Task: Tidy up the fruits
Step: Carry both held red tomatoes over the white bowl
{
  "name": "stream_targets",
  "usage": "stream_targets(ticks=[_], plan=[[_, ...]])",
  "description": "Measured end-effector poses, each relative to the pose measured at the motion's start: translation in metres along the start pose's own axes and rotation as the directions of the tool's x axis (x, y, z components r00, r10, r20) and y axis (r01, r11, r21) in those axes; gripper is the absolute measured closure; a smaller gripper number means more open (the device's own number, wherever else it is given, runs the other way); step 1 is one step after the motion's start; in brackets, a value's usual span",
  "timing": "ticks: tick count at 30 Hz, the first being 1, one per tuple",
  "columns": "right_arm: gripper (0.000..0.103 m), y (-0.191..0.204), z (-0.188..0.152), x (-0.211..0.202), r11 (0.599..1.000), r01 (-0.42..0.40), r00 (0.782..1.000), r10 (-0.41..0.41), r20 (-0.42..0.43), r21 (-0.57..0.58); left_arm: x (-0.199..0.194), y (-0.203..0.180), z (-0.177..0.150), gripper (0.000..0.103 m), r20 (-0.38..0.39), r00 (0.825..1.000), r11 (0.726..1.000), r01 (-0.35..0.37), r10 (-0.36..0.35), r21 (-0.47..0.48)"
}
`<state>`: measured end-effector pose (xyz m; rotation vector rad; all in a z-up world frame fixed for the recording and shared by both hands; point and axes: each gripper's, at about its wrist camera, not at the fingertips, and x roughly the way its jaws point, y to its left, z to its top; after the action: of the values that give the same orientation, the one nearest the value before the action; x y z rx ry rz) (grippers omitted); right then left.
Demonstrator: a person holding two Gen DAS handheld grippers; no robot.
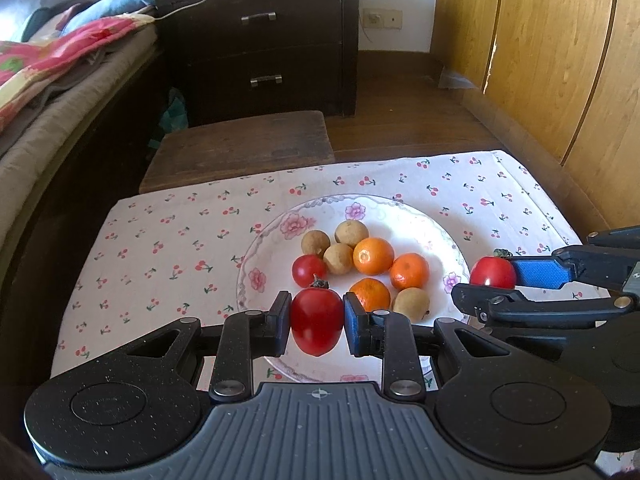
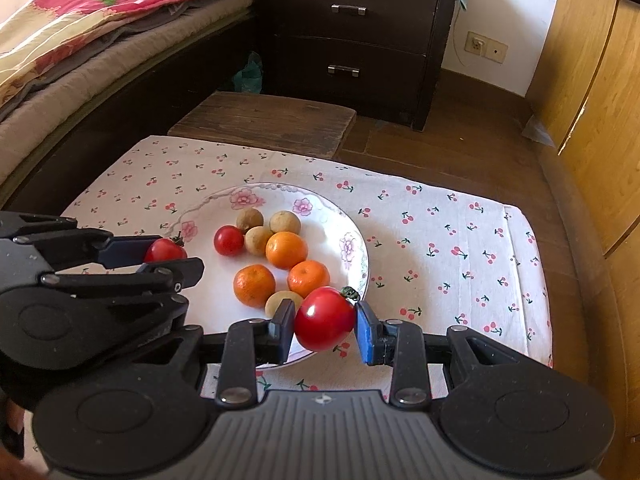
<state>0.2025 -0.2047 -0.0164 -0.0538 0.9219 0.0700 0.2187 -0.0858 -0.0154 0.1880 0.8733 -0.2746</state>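
Left gripper (image 1: 317,322) pinches a tomato (image 1: 316,326) over plate rim (image 1: 256,248); right gripper (image 2: 324,324) pinches another tomato (image 2: 325,319) at opposite rim; cloth (image 2: 460,240) bare rightward.

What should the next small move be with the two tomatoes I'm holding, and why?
Probably lower the left claw and set its tomato beside the tomato on the plate. Longans and oranges already sit grouped there, and the right claw holds another tomato.

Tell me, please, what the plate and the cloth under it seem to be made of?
The plate looks like glazed ceramic or porcelain: glossy white with printed pink flowers. The cloth looks like thin matte cotton fabric, cherry-printed, with creases and a folded edge.
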Motion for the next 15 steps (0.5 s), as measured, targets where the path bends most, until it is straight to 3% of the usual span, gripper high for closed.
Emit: stream_targets(ticks=[15], plan=[[0.070, -0.001, 0.006, 0.025, 1.000, 0.003, 1.000, -0.002, -0.021, 0.006, 0.024, 0.004, 0.001, 0.068, -0.044, 0.999, 1.000, -0.014, 0.013, -0.012]])
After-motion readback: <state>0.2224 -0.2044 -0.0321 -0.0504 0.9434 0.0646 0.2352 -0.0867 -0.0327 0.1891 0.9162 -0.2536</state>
